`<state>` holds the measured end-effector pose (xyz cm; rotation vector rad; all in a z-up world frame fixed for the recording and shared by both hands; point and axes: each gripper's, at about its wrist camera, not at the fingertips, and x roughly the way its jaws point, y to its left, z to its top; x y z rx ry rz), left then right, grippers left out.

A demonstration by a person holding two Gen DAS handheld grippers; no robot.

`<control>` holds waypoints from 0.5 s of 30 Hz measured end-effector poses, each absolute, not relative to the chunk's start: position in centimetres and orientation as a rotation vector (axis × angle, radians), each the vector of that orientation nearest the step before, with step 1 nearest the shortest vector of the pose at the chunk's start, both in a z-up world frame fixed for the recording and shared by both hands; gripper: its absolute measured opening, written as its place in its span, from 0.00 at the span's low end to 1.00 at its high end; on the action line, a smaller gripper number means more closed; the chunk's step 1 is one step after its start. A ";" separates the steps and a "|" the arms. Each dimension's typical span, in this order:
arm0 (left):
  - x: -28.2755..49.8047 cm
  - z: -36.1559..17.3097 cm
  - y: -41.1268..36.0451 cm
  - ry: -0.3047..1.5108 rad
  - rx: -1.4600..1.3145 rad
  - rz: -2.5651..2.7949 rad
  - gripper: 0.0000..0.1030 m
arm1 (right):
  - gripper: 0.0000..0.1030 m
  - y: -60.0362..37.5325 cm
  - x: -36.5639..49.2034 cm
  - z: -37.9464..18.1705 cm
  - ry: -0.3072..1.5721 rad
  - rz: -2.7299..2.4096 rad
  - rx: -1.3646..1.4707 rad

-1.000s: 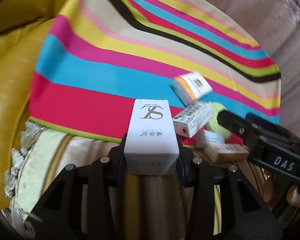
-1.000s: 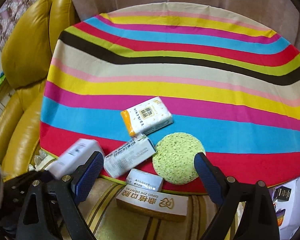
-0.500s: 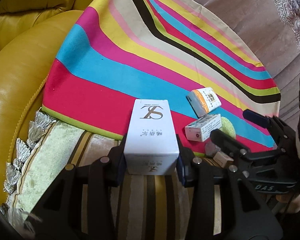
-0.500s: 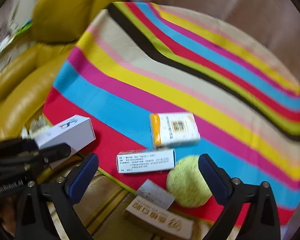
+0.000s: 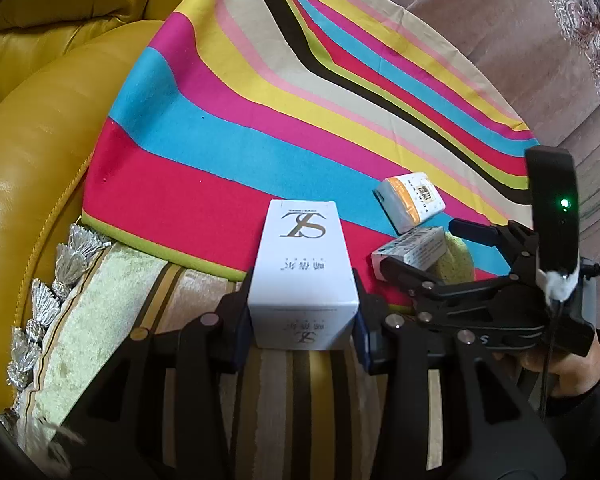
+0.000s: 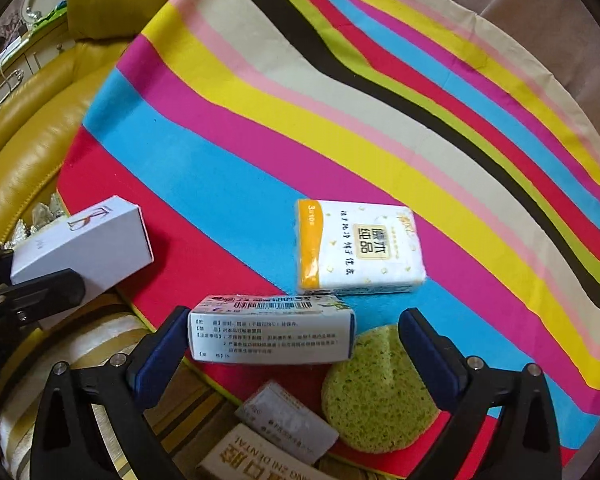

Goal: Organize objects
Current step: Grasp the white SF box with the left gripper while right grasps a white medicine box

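1. A yellow leather sofa [image 6: 28,128] fills the far left, with silver tassels [image 5: 40,300] where a striped cream throw [image 5: 100,340] ends.
2. The left gripper [image 5: 304,320] has its fingers [image 5: 236,328] clamped on the sides of a white box [image 5: 304,268] marked with an "S" logo; the box is held just above the near edge of the striped cloth [image 6: 260,120], over the throw. In the right wrist view the same box [image 6: 84,240] sits at the left, tilted.
3. The striped cloth covers the surface in red, blue, magenta, yellow and black bands.
4. The right gripper [image 6: 296,344] has its fingers [image 6: 160,352] spread wide, closing slightly; a white medicine box [image 6: 272,332] with a barcode lies between them, the left pad just beside its end and the right pad apart from it.
5. A tissue pack [image 6: 360,248] with an orange end lies farther off, on the blue band.
6. A round green sponge [image 6: 376,392] rests near, right of the medicine box, by the right finger.
7. Two small boxes [image 6: 288,424] lie nearest, at the cloth's edge.
8. A hand [image 5: 560,364] holds the right gripper's handle.
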<state>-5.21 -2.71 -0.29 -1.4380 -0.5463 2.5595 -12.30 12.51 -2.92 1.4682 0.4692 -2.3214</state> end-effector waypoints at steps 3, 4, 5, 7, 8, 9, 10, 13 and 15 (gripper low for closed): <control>-5.2 -0.1 -2.4 -0.511 -1.447 2.578 0.44 | 0.77 12.5 -12.0 -2.9 0.468 -2.325 1.455; -5.2 0.0 -2.3 -0.501 -1.446 2.584 0.44 | 0.75 12.4 -12.0 -2.8 0.466 -2.332 1.452; -5.1 0.2 -2.1 -0.484 -1.444 2.594 0.44 | 0.75 12.5 -11.9 -2.7 0.457 -2.341 1.442; -5.1 0.5 -1.8 -0.451 -1.436 2.612 0.44 | 0.75 13.0 -11.6 -2.2 0.433 -2.359 1.415; -5.0 0.7 -1.6 -0.430 -1.430 2.624 0.44 | 0.74 13.0 -11.6 -2.0 0.423 -2.369 1.404; -5.0 1.0 -1.4 -0.413 -1.424 2.635 0.44 | 0.74 13.1 -11.4 -1.7 0.412 -2.381 1.391; -4.9 1.2 -1.2 -0.399 -1.417 2.645 0.44 | 0.74 13.2 -11.2 -1.4 0.398 -2.394 1.374; -4.9 1.8 -0.6 -0.367 -1.399 2.661 0.44 | 0.74 14.0 -10.4 -0.3 0.352 -2.431 1.333; -4.9 2.1 0.0 -0.345 -1.389 2.667 0.44 | 0.74 14.6 -10.2 0.3 0.321 -2.461 1.311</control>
